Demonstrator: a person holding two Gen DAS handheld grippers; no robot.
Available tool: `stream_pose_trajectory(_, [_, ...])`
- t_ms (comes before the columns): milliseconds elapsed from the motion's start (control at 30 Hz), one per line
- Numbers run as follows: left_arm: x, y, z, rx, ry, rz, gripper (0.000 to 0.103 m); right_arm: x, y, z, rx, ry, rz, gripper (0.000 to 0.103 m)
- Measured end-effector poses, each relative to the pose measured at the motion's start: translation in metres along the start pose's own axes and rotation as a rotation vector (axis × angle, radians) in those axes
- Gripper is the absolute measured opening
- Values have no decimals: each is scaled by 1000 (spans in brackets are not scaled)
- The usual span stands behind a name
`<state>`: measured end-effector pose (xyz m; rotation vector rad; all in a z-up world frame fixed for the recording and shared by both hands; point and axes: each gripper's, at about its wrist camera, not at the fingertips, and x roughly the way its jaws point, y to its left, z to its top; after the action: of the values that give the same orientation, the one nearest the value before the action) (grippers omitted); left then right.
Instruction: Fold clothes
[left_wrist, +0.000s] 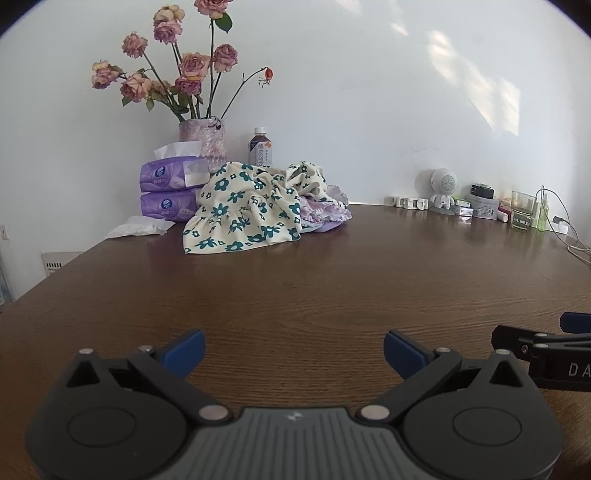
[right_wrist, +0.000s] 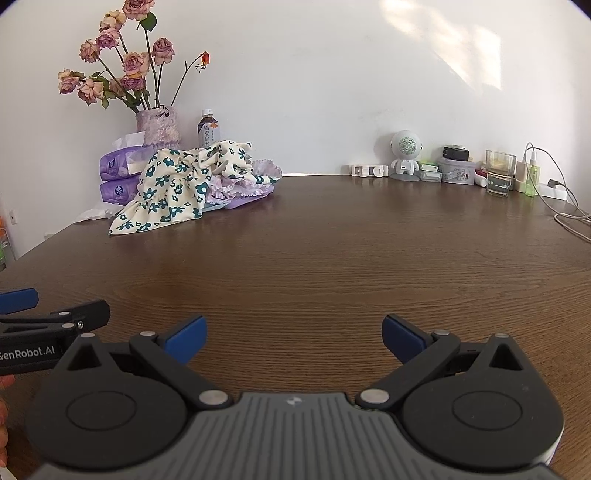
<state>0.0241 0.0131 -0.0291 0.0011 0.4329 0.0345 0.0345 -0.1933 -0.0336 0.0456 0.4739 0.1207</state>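
Left wrist view: the left gripper (left_wrist: 293, 349) hangs low over a brown wooden table (left_wrist: 314, 288), its blue-padded jaws spread wide with nothing between them. The clothes (left_wrist: 251, 206), a crumpled heap of cream fabric with green flowers lying over a lilac ruffled garment (left_wrist: 328, 214), sit at the far left of the table, well apart from the gripper. Behind the heap stand two stacked purple tissue packs (left_wrist: 170, 188), a vase of dried roses (left_wrist: 203, 142) and a bottle (left_wrist: 260, 147). A white wrapper (left_wrist: 142, 226) lies just left of the packs. Along the far right edge are a small white robot figure (left_wrist: 443, 192), a glass (left_wrist: 522, 210) and a cable (left_wrist: 569, 236). Part of the right gripper (left_wrist: 546, 350) shows at the right margin, close beside the left. Right wrist view: the right gripper (right_wrist: 293, 334) is likewise held low over bare wood, jaws wide apart and empty. The clothes (right_wrist: 177, 184) lie far off at upper left, untouched and unfolded. The left gripper (right_wrist: 48, 325) enters from the left margin.
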Motion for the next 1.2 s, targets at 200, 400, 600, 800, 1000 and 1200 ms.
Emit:
stream_pose_trajectory(200, [0, -1, 1, 1, 4, 2, 103, 0, 0, -1, 4, -1, 0, 103])
stream_pose_trajectory(400, [1, 0, 1, 0, 5, 4, 103, 0, 0, -2, 8, 0, 0, 103])
stream_pose_trajectory(600, [0, -1, 1, -1, 6, 3, 103, 0, -1, -2, 12, 0, 1, 103])
stream_pose_trajectory(800, [1, -2, 1, 3, 9, 6, 103, -1, -2, -2, 15, -6, 4, 103])
stream_pose_trajectory(1000, [1, -2, 1, 6, 13, 8, 103, -1, -2, -2, 14, -10, 6, 103])
stream_pose_trajectory(1200, [1, -2, 1, 7, 11, 8, 103, -1, -1, -2, 14, -9, 5, 103])
